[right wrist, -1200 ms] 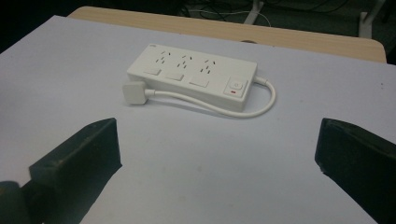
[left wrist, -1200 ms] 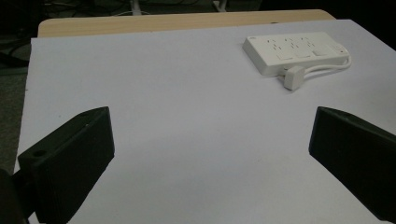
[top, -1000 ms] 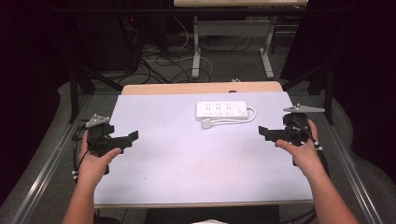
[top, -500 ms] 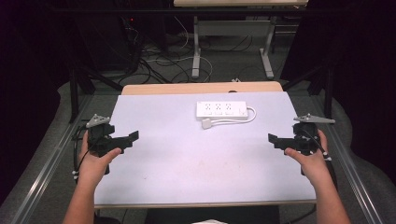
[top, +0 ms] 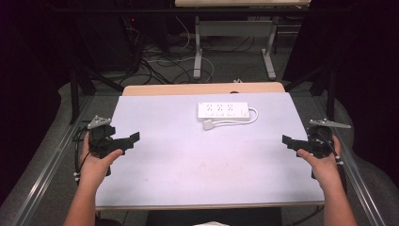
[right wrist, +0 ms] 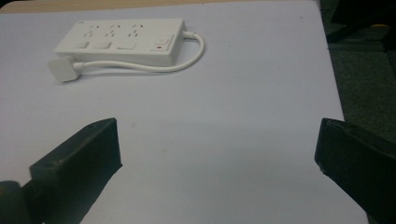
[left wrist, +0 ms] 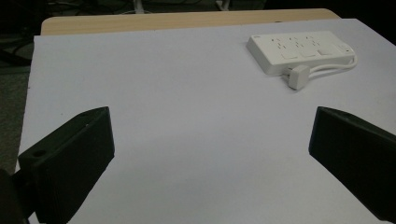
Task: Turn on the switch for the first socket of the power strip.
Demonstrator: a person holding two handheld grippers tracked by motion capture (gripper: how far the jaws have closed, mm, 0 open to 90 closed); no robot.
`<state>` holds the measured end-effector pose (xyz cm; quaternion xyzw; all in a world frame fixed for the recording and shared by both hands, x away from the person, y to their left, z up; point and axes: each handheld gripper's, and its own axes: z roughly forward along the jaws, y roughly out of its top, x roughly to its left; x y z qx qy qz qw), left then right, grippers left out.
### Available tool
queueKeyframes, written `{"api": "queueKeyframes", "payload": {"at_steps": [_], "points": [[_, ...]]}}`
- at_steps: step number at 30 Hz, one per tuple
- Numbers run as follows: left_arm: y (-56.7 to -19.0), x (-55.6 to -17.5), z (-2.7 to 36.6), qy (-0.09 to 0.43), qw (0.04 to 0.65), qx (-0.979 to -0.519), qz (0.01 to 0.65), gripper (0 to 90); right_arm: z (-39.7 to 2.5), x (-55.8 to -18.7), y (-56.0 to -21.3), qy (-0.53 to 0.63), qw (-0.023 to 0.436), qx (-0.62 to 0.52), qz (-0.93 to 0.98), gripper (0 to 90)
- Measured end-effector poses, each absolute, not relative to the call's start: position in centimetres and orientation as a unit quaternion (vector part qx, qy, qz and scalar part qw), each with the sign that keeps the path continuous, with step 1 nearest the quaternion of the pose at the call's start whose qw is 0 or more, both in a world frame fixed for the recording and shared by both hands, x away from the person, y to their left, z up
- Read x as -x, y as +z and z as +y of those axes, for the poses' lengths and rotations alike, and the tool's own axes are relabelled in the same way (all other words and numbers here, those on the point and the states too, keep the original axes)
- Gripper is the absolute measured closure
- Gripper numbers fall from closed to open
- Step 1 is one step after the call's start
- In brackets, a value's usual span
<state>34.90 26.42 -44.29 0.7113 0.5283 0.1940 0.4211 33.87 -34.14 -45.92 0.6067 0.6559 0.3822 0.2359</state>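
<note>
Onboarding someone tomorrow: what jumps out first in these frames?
The white power strip lies at the far middle of the pale table, its cord looped round to a plug lying just in front of it. The left gripper and right gripper are held at opposite table edges, jaws wide apart and holding nothing.

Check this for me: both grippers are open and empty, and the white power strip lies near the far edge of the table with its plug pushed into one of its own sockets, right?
Not quite. The plug lies loose on the table beside the power strip, not in a socket; the right gripper view shows it clearly. The rest holds: the left gripper and right gripper are open and empty, and the strip lies near the far edge.
</note>
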Motion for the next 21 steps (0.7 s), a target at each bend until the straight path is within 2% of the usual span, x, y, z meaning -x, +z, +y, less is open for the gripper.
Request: {"api": "queueKeyframes", "payload": {"at_steps": [21], "points": [[-45.1, -35.3, 26.9, 0.2, 0.419, -0.704, 0.537, 0.3, -35.9, -34.2, -47.4, 0.38, 0.233, -0.635, 0.631, 0.2]]}}
